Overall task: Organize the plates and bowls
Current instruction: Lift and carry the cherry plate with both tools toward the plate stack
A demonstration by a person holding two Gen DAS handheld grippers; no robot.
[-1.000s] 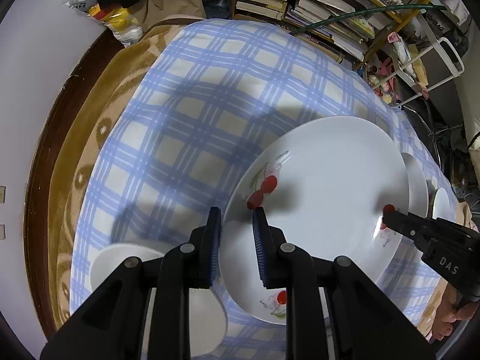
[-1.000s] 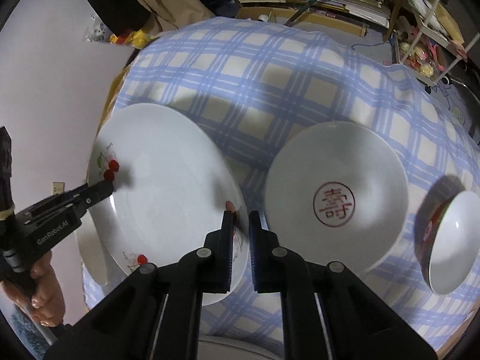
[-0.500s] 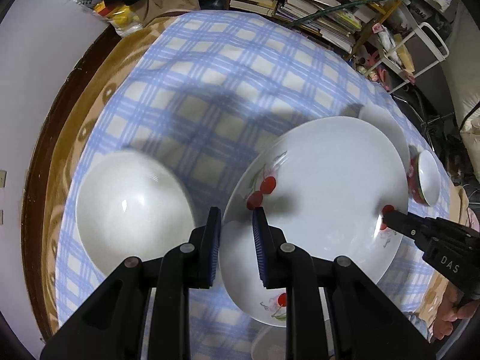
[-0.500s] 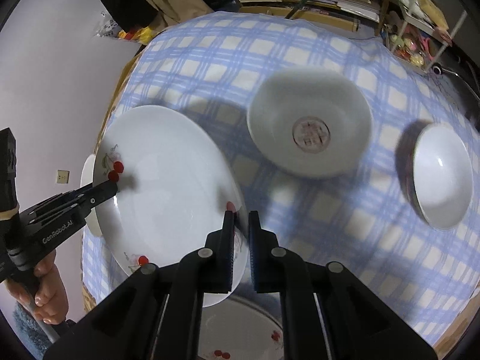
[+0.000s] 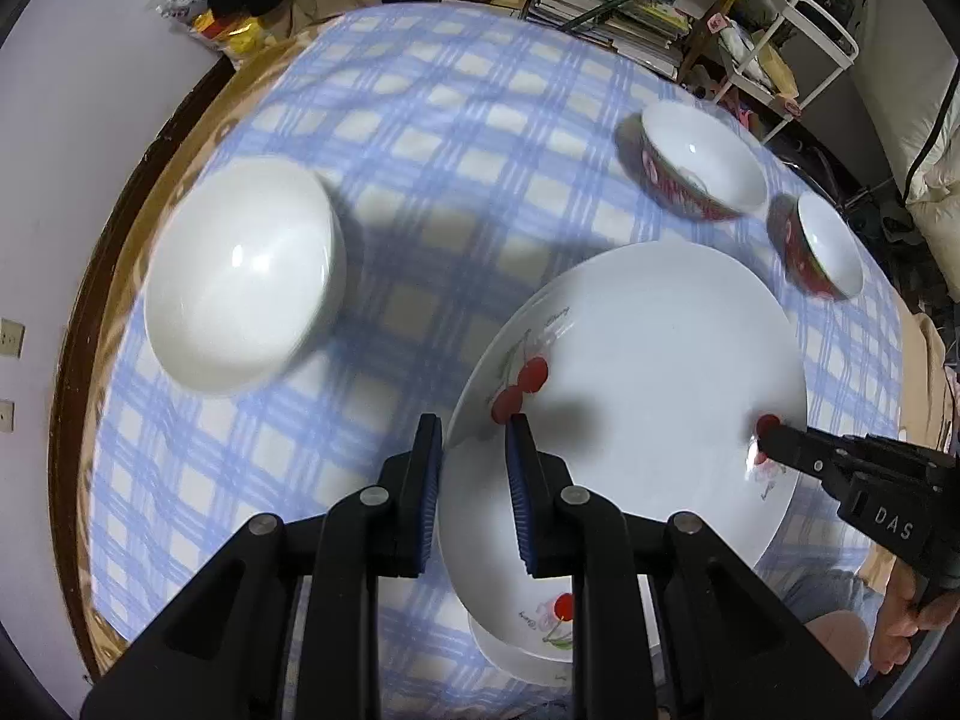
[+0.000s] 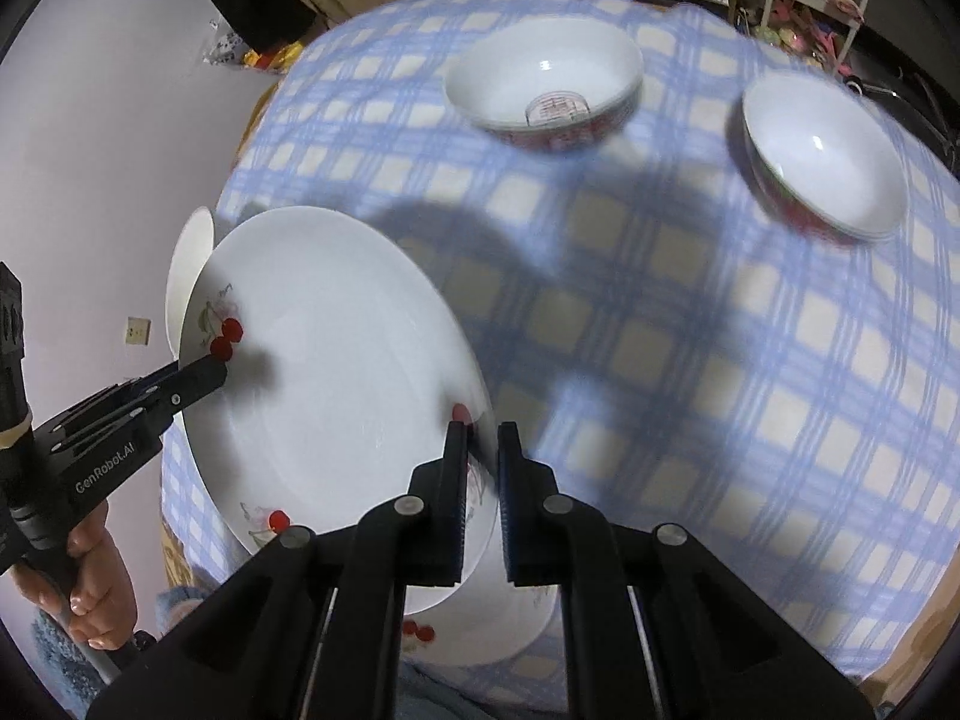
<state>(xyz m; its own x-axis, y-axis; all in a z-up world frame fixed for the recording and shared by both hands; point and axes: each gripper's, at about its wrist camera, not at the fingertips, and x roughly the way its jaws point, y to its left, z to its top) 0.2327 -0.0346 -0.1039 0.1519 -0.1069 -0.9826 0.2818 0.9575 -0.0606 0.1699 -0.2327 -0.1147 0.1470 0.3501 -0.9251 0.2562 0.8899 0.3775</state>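
We hold a large cherry plate [image 5: 648,378] in the air between both tongs: the left tongs [image 5: 474,450] pinch its near rim, the right tongs [image 6: 480,450] pinch the opposite rim. A second cherry plate [image 5: 528,642] lies beneath on the checked worktop [image 5: 456,138]. We judge this the stacking step; next we should lower it level onto that plate. Bowls [image 6: 543,84] stand apart.
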